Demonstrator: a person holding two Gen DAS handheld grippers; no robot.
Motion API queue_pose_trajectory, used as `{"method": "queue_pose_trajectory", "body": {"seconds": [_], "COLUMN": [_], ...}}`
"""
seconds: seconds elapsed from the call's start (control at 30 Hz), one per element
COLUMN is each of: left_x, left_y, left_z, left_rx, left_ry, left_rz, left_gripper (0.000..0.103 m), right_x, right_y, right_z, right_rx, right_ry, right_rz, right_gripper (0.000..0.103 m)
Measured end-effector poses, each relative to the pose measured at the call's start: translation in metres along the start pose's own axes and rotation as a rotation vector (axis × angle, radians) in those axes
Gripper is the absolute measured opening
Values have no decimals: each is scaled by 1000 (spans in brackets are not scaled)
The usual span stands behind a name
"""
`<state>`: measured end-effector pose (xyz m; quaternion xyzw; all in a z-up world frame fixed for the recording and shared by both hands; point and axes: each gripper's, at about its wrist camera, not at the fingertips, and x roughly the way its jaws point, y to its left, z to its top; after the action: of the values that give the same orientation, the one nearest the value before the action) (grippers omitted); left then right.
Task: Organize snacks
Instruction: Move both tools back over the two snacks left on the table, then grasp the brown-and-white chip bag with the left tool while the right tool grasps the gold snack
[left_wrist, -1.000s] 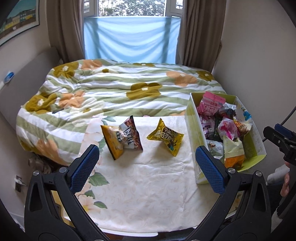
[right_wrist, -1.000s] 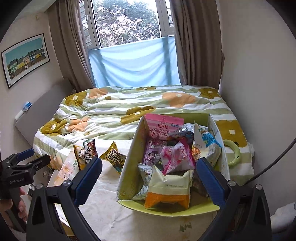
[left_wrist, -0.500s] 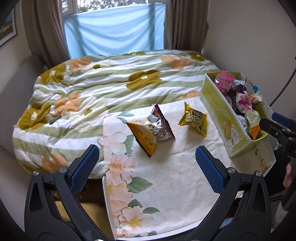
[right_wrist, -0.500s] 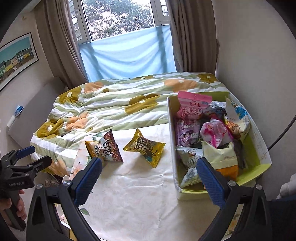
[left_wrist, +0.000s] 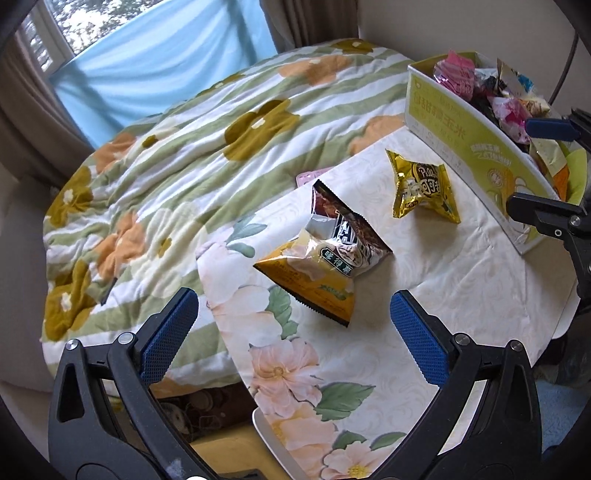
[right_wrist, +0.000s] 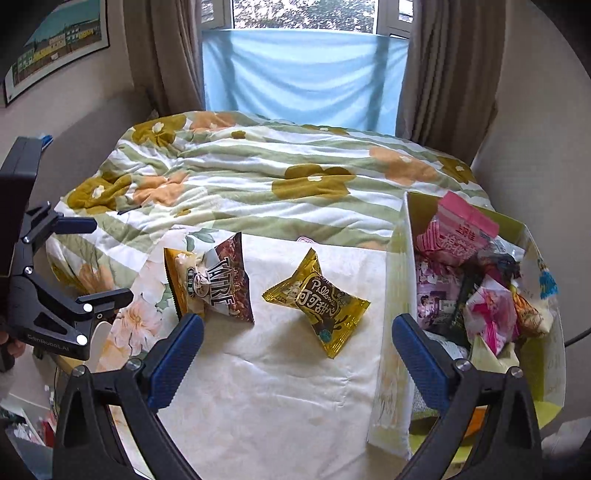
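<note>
On the floral tablecloth (left_wrist: 461, 280) lie a yellow snack bag (left_wrist: 314, 280) overlapped by a brown-and-silver bag (left_wrist: 343, 225), and apart from them a gold Pillows packet (left_wrist: 424, 188). The same yellow bag (right_wrist: 181, 273), brown bag (right_wrist: 225, 280) and gold packet (right_wrist: 317, 299) show in the right wrist view. A green-and-white box (left_wrist: 476, 147) full of several snack packets stands at the right (right_wrist: 391, 332). My left gripper (left_wrist: 295, 336) is open and empty, just short of the yellow bag. My right gripper (right_wrist: 299, 358) is open and empty, below the gold packet.
A bed with a green, orange and mustard floral quilt (left_wrist: 177, 155) lies behind the table (right_wrist: 280, 173). A blue cloth (right_wrist: 303, 77) and curtains cover the window. A wall stands right of the box. The table's near left edge drops off to the floor.
My left gripper has swung left and closer to the two overlapping bags. My right gripper has swung left from over the box to the gold packet. Both stayed open.
</note>
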<state>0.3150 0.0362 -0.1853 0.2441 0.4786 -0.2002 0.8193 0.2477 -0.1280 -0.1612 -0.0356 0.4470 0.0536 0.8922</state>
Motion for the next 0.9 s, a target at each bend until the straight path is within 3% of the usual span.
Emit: {"method": "queue_pose_trajectory", "body": {"seconds": [0.27,0.47,0.53,0.77,0.83,0.87,0.9], "left_x": [73,118,130,151,152,153,154], "left_y": [-27,-34,-33,-19,-12,-9,-5], "left_z": [31,36,36,30,29,29,28], "left_rx": [227,251,232,114,70,46,21], "left_ry": [122,187,209,246,241,241,241], "left_rz": [-19,-33,-63,-114,-139,-157,-175], "left_gripper": [103,103,103,101,95,84,83], "right_x": [81,124,136,165,169,172,176], "right_y": [-2,13,16,6,7,8,8], "right_z": [22,22,19,15,17,17,17], "right_rx": [-250,-503,-573,-587,-594,-600,-600], "right_ry": [184,290,323,434,437,442,448], "right_rz": [29,-14,-27,-4,-3,-11,-20], "right_gripper": [101,101,101,101,101,101,101]}}
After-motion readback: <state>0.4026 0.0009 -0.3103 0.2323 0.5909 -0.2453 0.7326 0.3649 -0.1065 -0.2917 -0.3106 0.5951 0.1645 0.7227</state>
